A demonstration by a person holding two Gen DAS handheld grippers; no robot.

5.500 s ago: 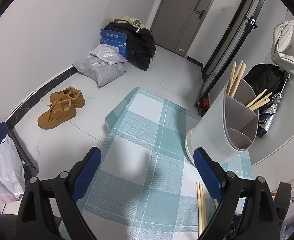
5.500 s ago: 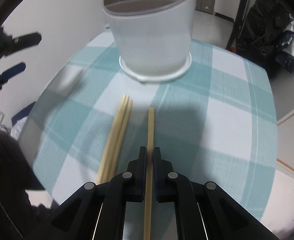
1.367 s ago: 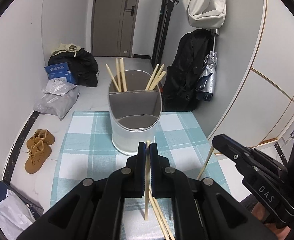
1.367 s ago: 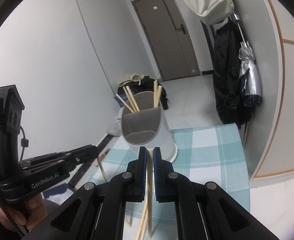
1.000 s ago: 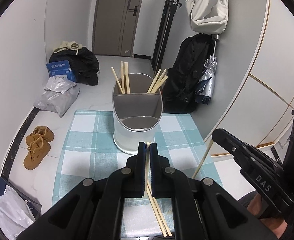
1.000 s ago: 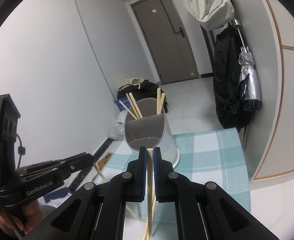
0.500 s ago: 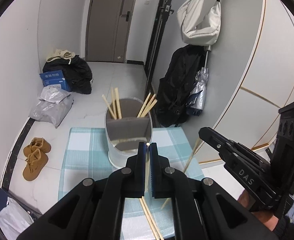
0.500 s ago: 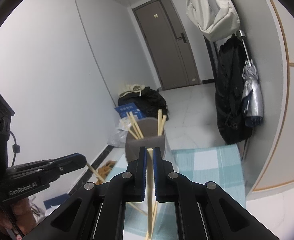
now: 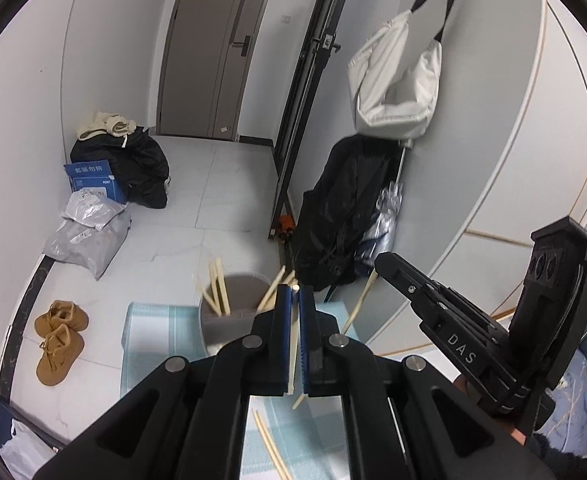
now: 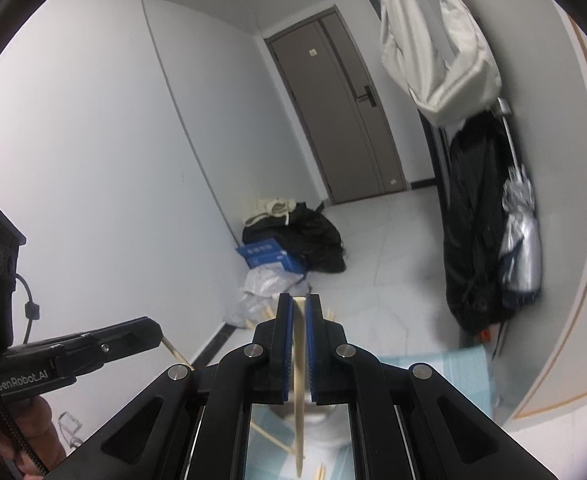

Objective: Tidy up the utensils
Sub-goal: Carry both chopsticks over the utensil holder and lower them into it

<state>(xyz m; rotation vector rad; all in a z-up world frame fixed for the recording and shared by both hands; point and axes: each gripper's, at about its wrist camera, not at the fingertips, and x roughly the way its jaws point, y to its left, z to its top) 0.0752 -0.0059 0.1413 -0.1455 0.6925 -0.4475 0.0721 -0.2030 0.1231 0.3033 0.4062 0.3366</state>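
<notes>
My left gripper (image 9: 295, 293) is shut on a wooden chopstick (image 9: 292, 354) that hangs down between its blue pads, high above the table. My right gripper (image 10: 299, 303) is shut on another chopstick (image 10: 299, 384), also held upright; it shows at the right of the left wrist view (image 9: 381, 264) with its stick (image 9: 357, 304). The grey utensil holder (image 9: 229, 316) stands far below on the checked table (image 9: 153, 336), with several chopsticks (image 9: 217, 288) in its back compartments. A loose pair (image 9: 269, 448) lies on the cloth.
Brown shoes (image 9: 59, 340), grey parcels (image 9: 89, 232), a blue box (image 9: 93, 178) and black bags (image 9: 141, 164) lie on the floor. A black coat and umbrella (image 9: 349, 216) hang by the right wall under a white bag (image 9: 397, 84).
Both grippers have risen well above the table, each still holding its chopstick. The holder now looks small and low in both views.
</notes>
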